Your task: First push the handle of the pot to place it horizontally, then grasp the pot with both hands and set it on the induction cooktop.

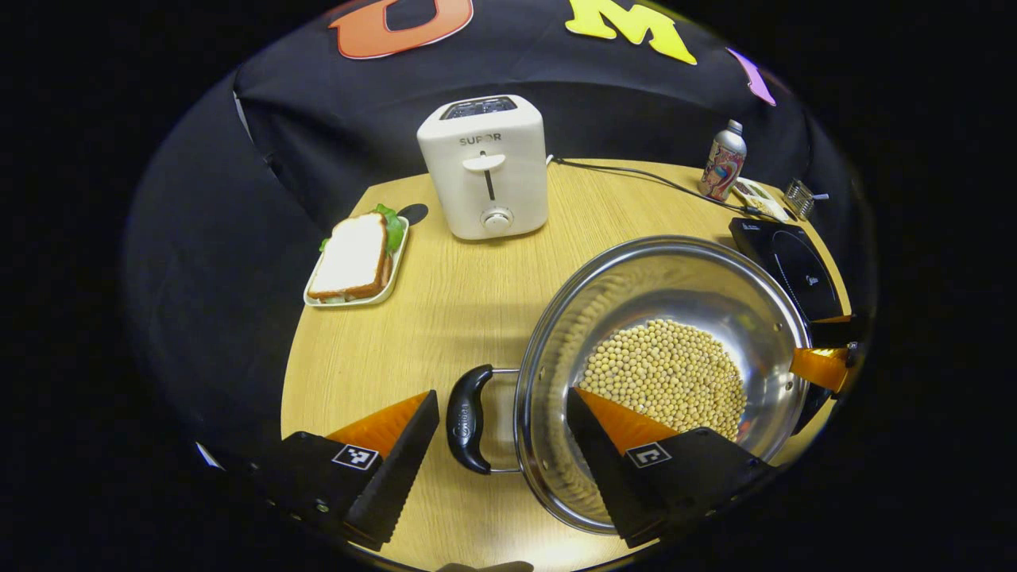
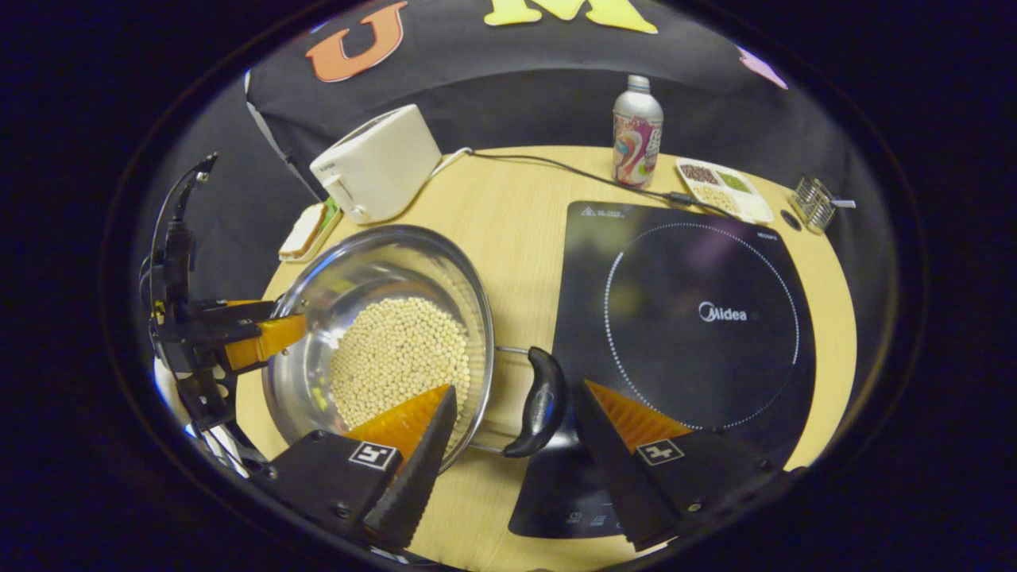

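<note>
Reading "SUPOR" on toaster (image 1: pixel 483 167), "Midea" on induction cooktop (image 2: pixel 699 318); pot (image 1: pixel 663 373) btwn.

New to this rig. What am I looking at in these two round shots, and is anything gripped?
A person holds two handheld two-finger grippers, each carrying a fisheye camera that looks along its own fingers. The left gripper straddles one handle of the steel pot of beans; the right gripper straddles the opposite handle. Both are open, so nothing is gripped yet. On the wooden table: toaster, sandwich plate, bottle, snack tray and induction cooktop, beside the pot.
</note>
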`<state>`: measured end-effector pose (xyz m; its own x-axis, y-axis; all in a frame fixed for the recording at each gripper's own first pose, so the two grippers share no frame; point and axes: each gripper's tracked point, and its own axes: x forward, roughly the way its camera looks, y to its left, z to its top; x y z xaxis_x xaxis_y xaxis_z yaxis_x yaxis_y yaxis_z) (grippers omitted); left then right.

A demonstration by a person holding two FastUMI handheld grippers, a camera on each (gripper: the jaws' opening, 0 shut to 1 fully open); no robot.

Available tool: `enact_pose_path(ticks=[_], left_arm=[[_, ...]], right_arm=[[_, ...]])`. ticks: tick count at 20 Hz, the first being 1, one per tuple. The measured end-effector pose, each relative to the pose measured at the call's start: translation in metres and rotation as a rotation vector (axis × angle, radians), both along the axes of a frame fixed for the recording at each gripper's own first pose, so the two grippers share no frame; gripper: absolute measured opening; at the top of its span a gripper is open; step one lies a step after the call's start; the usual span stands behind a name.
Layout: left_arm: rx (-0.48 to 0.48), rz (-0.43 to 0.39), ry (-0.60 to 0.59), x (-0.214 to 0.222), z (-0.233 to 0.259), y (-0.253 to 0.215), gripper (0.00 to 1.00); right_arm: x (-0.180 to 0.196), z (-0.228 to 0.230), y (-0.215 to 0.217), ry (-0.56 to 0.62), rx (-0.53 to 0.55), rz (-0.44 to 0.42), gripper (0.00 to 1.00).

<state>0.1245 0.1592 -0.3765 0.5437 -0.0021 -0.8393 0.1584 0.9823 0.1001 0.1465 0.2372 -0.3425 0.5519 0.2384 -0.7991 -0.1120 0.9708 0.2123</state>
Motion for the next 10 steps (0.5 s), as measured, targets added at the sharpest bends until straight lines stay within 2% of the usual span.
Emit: enact_pose_path(ticks=[1,2,5,6,7,8,9,10], left_arm=[[0.001,-0.002,0.004,0.001,-0.002,0.001,0.94],[0.003,-0.001,0.017,0.001,-0.004,0.0,0.94],[0.011,-0.018,0.048,0.001,-0.009,0.001,0.82],[0.023,-0.02,0.058,0.0,-0.01,0.004,0.8],[0.02,-0.022,0.067,0.0,-0.01,0.004,0.75],[0.016,-0.024,0.073,0.0,-0.009,0.003,0.82],[0.015,-0.028,0.085,-0.002,-0.011,0.004,0.72],[0.013,-0.032,0.093,-0.003,-0.011,0.004,0.72]], right_arm=[[0.0,-0.002,0.004,0.015,0.0,0.005,0.94],[-0.001,0.0,0.003,0.02,-0.016,-0.005,0.85],[0.005,-0.004,0.0,0.061,-0.064,-0.027,0.77],[0.006,-0.004,-0.002,0.071,-0.071,-0.034,0.69],[0.008,-0.003,-0.003,0.067,-0.071,-0.044,0.73],[0.008,-0.002,-0.003,0.076,-0.067,-0.05,0.7],[0.009,-0.004,-0.003,0.087,-0.068,-0.049,0.69],[0.01,-0.003,-0.003,0.088,-0.075,-0.04,0.67]])
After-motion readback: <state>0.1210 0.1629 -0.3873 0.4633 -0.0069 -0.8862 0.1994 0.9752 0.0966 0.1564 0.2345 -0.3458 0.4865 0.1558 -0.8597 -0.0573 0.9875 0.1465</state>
